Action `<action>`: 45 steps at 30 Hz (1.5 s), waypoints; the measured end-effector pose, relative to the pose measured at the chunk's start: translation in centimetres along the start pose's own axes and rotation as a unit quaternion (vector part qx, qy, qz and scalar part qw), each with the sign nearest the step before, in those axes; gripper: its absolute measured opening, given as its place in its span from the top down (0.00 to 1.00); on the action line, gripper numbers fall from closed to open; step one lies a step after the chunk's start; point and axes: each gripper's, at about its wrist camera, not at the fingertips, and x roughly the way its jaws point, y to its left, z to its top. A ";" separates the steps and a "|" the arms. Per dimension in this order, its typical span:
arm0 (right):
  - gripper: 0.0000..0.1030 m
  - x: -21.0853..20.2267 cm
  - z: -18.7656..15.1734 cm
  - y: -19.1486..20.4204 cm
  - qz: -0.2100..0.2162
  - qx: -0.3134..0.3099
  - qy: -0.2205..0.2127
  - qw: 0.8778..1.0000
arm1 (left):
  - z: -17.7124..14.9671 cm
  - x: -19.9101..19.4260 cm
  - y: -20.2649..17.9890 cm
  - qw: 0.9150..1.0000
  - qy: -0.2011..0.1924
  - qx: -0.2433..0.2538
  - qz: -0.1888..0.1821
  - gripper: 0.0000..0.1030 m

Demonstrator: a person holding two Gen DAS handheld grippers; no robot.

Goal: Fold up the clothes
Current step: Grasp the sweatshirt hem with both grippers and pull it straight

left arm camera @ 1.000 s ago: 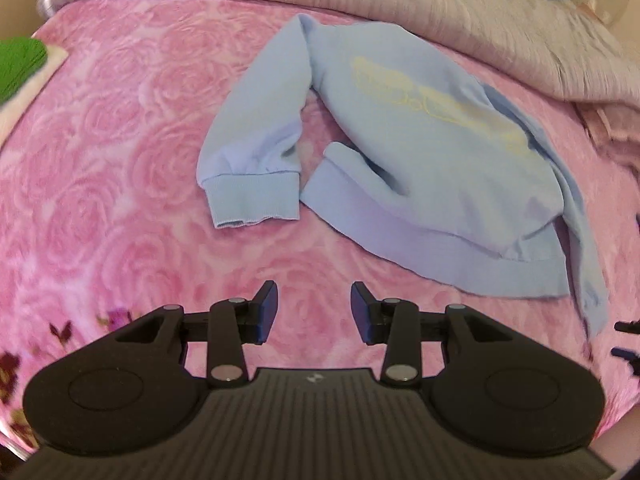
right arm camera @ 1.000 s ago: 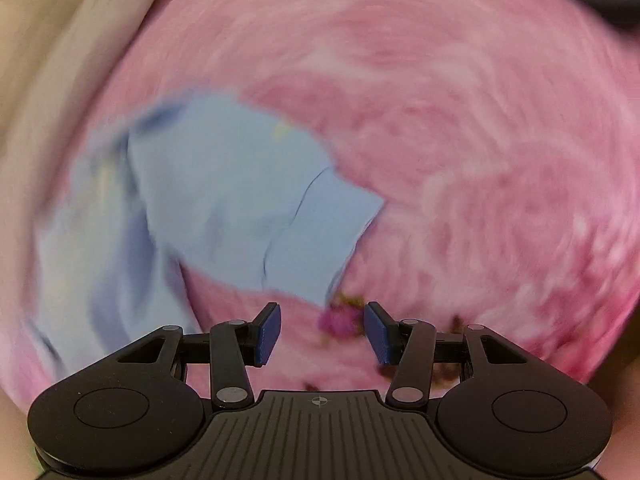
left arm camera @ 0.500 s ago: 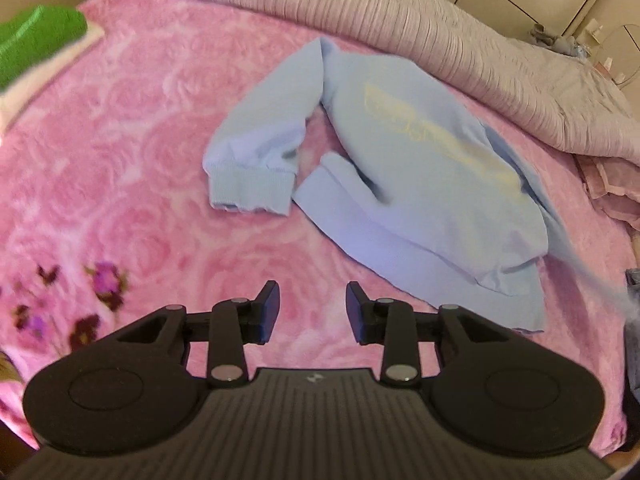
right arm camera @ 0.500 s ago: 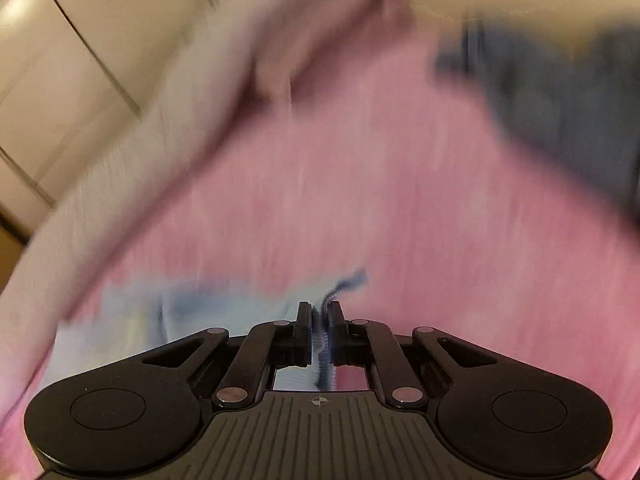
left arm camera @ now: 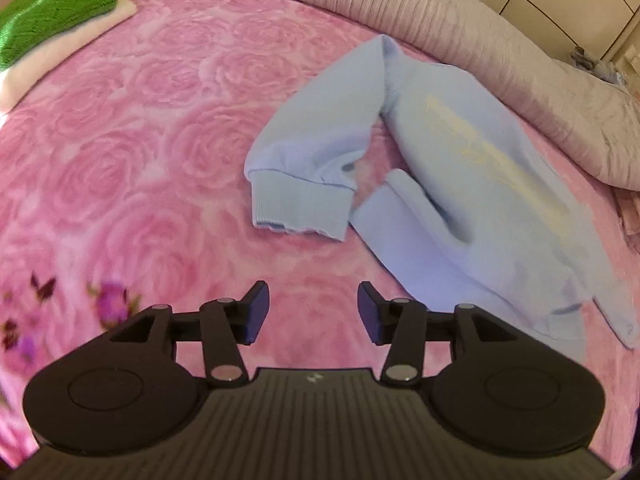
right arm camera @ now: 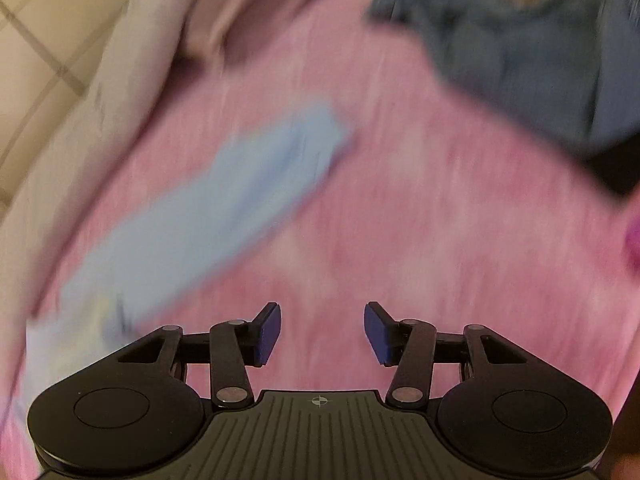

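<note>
A light blue sweatshirt (left arm camera: 472, 184) with a pale yellow print lies on the pink rose-patterned bed cover (left arm camera: 140, 152). One sleeve bends toward me, and its ribbed cuff (left arm camera: 300, 208) rests flat ahead of my left gripper (left arm camera: 313, 312). That gripper hovers over bare cover below the cuff, jaws opening, nothing between them. In the blurred right wrist view the other blue sleeve (right arm camera: 224, 208) lies stretched out on the cover, up and to the left of my right gripper (right arm camera: 322, 332), whose jaws are opening and hold nothing.
A green knit garment (left arm camera: 52, 12) sits on a cream folded one at the far left. A ribbed lilac bolster (left arm camera: 440, 28) runs along the bed's far edge. A dark blue-grey garment (right arm camera: 532, 56) lies heaped at the right wrist view's upper right.
The right gripper, shut on the blue sleeve end half a second ago, has let it go and stands open. The left gripper closed slightly, then opened wider, and shifted nearer the cuff.
</note>
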 end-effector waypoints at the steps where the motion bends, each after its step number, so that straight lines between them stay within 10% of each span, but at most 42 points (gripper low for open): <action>1: 0.51 0.4 -1.4 0.2 0.000 -0.001 0.014 1.000 | 0.6 0.8 0.6 1.000 0.000 -0.016 -0.004 0.58; 6: 0.51 1.6 -5.4 1.8 -0.012 0.000 0.053 0.999 | 3.4 4.1 3.6 0.994 -0.016 -0.106 -0.036 0.56; 8: 0.51 1.7 -6.2 2.6 -0.023 0.003 0.056 0.998 | 4.7 5.8 4.5 0.991 -0.015 -0.127 -0.040 0.64; 9: 0.51 1.6 -6.5 3.0 -0.026 0.007 0.055 0.998 | 5.3 6.7 4.8 0.991 -0.009 -0.127 -0.039 0.83; 10: 0.51 1.4 -6.8 3.3 -0.028 0.013 0.053 0.998 | 6.0 7.2 5.0 0.992 -0.001 -0.118 -0.039 0.97; 15: 0.51 0.7 -7.6 5.5 -0.029 0.034 0.045 0.998 | 11.6 5.4 4.9 0.999 -0.042 0.025 -0.007 0.98; 20: 0.51 0.7 -8.3 8.4 -0.013 0.026 0.028 0.999 | 21.8 -1.0 9.6 0.974 -0.199 0.047 0.093 0.97; 23: 0.51 1.3 -9.1 9.7 0.002 0.030 0.030 0.999 | 25.1 -1.3 12.0 0.974 -0.179 0.057 0.128 0.91; 27: 0.51 2.7 -10.8 10.5 0.017 0.033 0.048 0.998 | 21.0 0.8 11.3 0.983 -0.095 0.119 0.105 0.71; 30: 0.51 3.7 -11.7 10.3 0.023 0.035 0.061 0.997 | 14.9 3.1 9.3 0.991 -0.013 0.135 -0.009 0.71; 35: 0.51 5.0 -12.1 10.0 0.062 0.041 0.068 0.995 | 8.1 6.4 3.3 0.969 0.061 0.175 -0.161 0.63; 42: 0.51 7.9 -12.5 10.5 0.126 0.031 0.086 0.988 | 7.3 11.8 -2.0 0.961 0.046 0.209 -0.174 0.54; 45: 0.52 9.4 -13.2 11.8 0.142 0.013 0.078 0.987 | 6.9 12.7 -3.2 0.959 0.061 0.204 -0.187 0.75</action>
